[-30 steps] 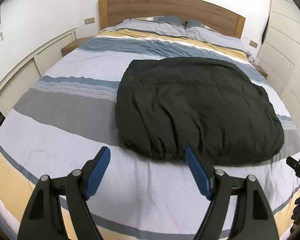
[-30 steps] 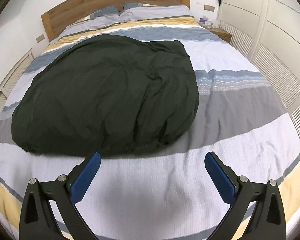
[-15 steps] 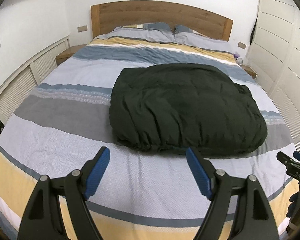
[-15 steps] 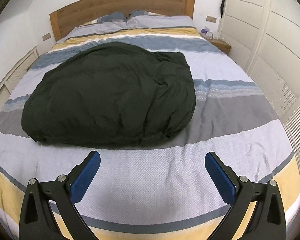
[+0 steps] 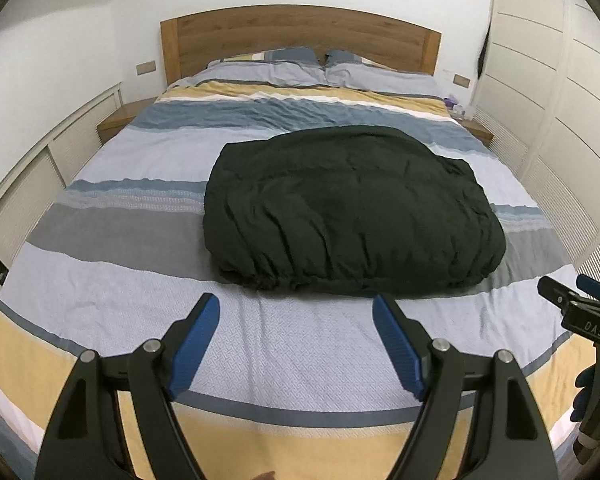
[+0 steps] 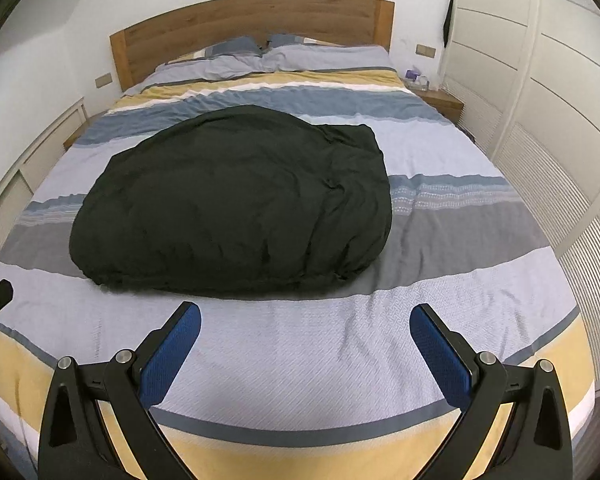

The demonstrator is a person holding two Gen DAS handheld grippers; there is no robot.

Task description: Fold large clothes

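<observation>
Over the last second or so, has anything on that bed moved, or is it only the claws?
Only the claws moved. Both the left claw and the right claw drew back and up from the folded dark green garment, so it looks smaller and more of the striped bedspread shows. Nothing was grasped or let go. Both claws are open and empty as before; the garment lies unchanged.

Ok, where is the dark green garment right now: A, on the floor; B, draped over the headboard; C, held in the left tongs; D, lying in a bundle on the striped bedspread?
D: the dark green garment lies bundled on the striped bedspread, beyond both tongs.
</observation>
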